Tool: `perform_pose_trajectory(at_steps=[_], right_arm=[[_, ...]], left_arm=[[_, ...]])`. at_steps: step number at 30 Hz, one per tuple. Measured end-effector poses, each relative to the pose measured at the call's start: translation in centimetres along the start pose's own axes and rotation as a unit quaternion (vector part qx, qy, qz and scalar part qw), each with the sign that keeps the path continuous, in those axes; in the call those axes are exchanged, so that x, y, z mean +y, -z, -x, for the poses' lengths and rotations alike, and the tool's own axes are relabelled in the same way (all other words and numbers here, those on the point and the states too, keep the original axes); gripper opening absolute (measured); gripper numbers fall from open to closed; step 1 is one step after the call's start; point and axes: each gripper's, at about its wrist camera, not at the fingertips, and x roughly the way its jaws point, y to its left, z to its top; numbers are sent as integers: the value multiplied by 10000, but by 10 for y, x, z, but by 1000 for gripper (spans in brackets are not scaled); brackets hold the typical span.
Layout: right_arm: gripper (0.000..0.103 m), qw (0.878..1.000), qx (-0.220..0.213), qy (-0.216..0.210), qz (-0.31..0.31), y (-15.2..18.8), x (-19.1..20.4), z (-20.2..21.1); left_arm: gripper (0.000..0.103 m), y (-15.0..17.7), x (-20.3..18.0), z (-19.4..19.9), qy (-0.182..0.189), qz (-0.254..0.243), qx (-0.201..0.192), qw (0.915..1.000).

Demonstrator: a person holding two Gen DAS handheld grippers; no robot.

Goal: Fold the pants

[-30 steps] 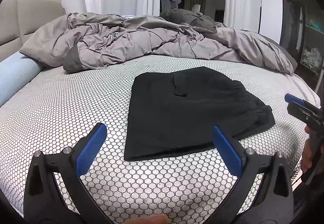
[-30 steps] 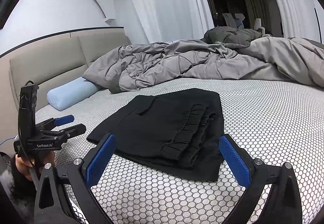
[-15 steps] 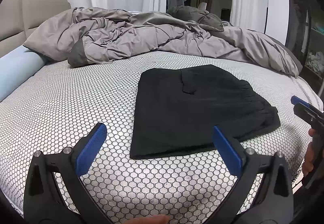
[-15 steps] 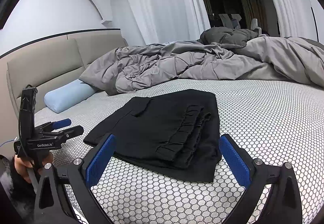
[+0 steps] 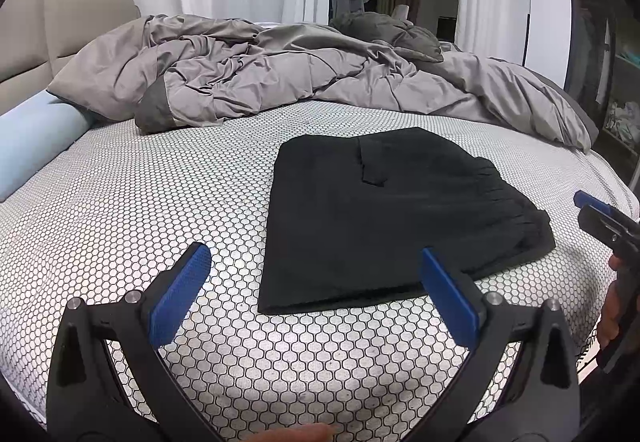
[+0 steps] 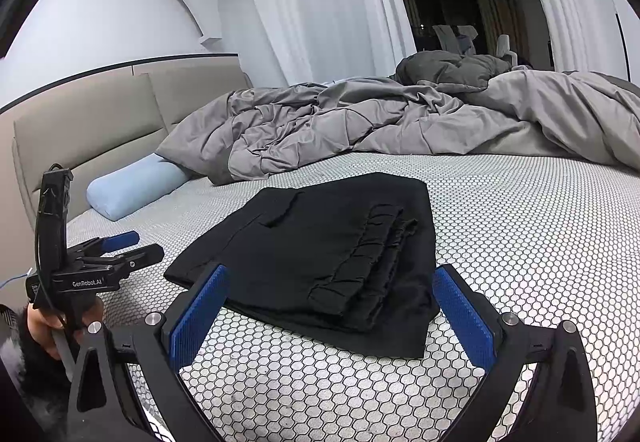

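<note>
The black pants lie folded into a flat rectangle on the honeycomb-patterned bed sheet, the gathered waistband at their right end. In the right wrist view the pants show stacked waistband layers. My left gripper is open and empty, held above the sheet just short of the pants' near edge. My right gripper is open and empty, held before the waistband end. Each gripper appears in the other's view, the right one at the right edge and the left one at the left.
A crumpled grey duvet covers the far side of the bed. A light blue bolster pillow lies at the left by the beige headboard. White curtains hang behind.
Both grippers have drawn slightly back and shifted, so the pants sit a little further right in the left wrist view. The pants have not moved. Both grippers stay open.
</note>
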Motion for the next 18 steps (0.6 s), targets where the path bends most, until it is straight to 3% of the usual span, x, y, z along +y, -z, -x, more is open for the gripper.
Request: perform_pose_trajectory(at_steps=[18], right_arm=[[103, 10000, 55, -21, 31, 0, -5, -4]], left_arm=[[102, 0, 0, 2, -13, -12, -16, 10000]])
